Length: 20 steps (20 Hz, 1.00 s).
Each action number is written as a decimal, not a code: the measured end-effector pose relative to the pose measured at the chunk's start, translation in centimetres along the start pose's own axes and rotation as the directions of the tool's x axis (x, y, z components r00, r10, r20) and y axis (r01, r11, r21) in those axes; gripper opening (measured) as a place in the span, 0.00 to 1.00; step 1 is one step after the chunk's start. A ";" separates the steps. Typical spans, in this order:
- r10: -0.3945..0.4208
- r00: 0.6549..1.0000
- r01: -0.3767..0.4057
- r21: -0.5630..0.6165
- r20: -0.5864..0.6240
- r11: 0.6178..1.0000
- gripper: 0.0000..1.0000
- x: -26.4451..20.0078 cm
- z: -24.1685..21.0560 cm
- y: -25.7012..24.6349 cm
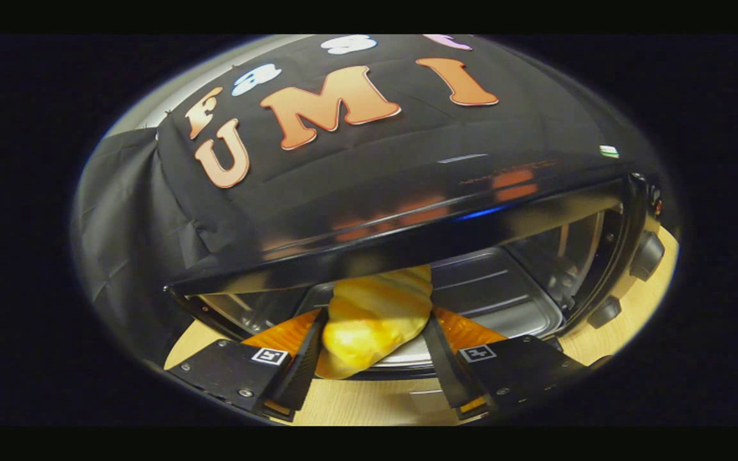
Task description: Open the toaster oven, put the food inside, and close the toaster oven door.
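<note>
One croissant [372,314], clamped between gripper [374,333] fingers; one toaster oven [407,211], croissant's far end hidden under its top.

The black toaster oven [407,211] stands open, its metal cavity showing. A golden croissant [369,320] lies half inside its mouth, long axis pointing inward.

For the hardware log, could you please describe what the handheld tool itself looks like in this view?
The tool has two black blocky finger mounts with small silver screws. Each mount carries a white square tag with a black marking. The fingers are thin, dark and ribbed on their inner faces, with orange parts behind and at the near ends. No cables or sleeves can be made out.
</note>
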State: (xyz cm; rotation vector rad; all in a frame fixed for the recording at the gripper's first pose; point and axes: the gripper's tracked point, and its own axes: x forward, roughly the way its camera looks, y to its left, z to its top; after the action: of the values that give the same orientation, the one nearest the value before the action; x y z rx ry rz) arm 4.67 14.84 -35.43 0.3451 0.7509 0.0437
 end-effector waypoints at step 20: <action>0.031 0.999 -0.031 0.007 -0.022 1.000 0.98 -9.7 -0.2 -3.1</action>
State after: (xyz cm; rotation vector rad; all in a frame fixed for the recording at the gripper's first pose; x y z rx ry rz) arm -2.84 10.41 -30.11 0.3632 0.7675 0.0741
